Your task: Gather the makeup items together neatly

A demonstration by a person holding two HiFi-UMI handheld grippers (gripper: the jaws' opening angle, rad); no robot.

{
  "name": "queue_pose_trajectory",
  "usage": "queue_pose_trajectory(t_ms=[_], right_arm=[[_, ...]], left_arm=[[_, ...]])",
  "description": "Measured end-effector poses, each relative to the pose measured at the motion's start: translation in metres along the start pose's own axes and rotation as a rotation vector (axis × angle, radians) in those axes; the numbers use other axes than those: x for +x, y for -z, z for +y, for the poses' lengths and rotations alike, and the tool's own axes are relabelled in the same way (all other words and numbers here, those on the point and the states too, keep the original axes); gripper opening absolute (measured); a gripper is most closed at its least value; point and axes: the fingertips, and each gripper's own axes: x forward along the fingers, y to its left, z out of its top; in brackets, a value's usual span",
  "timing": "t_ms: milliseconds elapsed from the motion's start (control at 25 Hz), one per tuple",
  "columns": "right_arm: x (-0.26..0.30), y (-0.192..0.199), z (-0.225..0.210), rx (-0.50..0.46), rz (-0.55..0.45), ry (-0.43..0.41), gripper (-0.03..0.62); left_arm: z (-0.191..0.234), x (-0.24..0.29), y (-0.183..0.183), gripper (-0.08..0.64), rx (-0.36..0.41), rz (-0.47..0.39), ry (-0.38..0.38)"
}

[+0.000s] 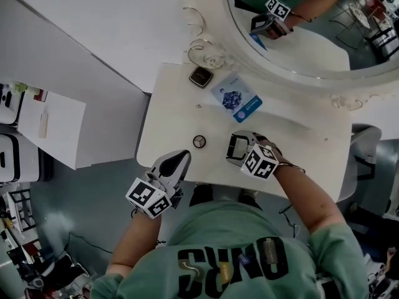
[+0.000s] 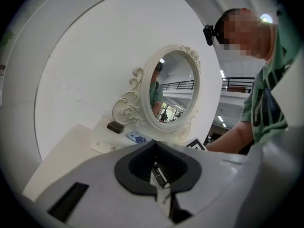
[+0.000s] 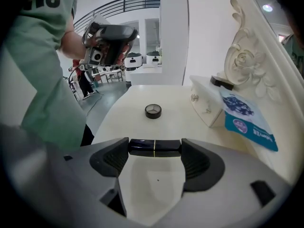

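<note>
- Grasping a dark lipstick (image 3: 142,147) end to end in the right gripper (image 3: 155,152), crosswise between the pads, over the white table (image 3: 137,96).
- Clenched on nothing in the left gripper (image 2: 155,167), pads pressed together.
- Ahead of the right jaws, well apart: small round pot (image 3: 153,111).
- Right of them: blue sachet (image 3: 247,118), with a dark compact (image 3: 222,82) beyond.

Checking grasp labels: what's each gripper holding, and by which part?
Right gripper clamps the dark tube end to end, one pad on each end. Left gripper is shut, empty.
</note>
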Motion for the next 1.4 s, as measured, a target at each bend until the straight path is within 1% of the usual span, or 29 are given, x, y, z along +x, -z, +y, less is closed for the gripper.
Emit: queue_pose_trajectory(t_ms=[240,320,520,680,720,840,960,1040,1120,1240,1320,1400], right_arm=[[0.019,0.02,0.001,-0.043,0.043,-0.023,0.339],[0.023,0.026,0.003,-0.042,0.043,-0.033,0.339],[0.023,0.028,0.003,-0.011,0.004,-0.046,0.339],[0.024,0.029,0.002,0.006,0.001,-0.064,0.341],[0.022,0.027,0.003,0.004,-0.001,-0.07,0.358],[0.01,0.014,0.005,0.01,-0.048,-0.07,0.367],[-0.02,-0.008,-0.001,0.054,-0.146,-0.02,0.367],[-0.049,-0.022,-0.01,0.12,-0.232,0.024,0.367],[-0.086,-0.034,-0.024,0.184,-0.323,0.086,0.362],[-0.148,-0.042,-0.049,0.265,-0.45,0.196,0.291],[-0.189,-0.041,-0.061,0.314,-0.511,0.28,0.242],[-0.228,-0.037,-0.072,0.362,-0.57,0.36,0.172]], left_arm=[[0.011,-0.013,0.006,0.008,-0.015,0.009,-0.026],[0.013,-0.016,0.008,0.008,-0.02,0.01,-0.03],[0.014,-0.019,0.009,0.008,-0.022,0.013,-0.031],[0.012,-0.017,0.01,0.008,-0.017,0.017,-0.029],[0.011,-0.016,0.009,0.008,-0.014,0.017,-0.026],[0.006,-0.012,0.004,0.008,-0.003,0.015,-0.014],[-0.004,-0.004,-0.006,0.008,0.018,0.009,0.01],[-0.014,0.003,-0.015,0.008,0.032,0.001,0.031],[-0.024,0.015,-0.024,0.008,0.052,-0.011,0.059],[-0.044,0.035,-0.038,0.008,0.069,-0.023,0.103],[-0.059,0.048,-0.046,0.008,0.078,-0.028,0.135],[-0.074,0.06,-0.054,0.008,0.084,-0.034,0.167]])
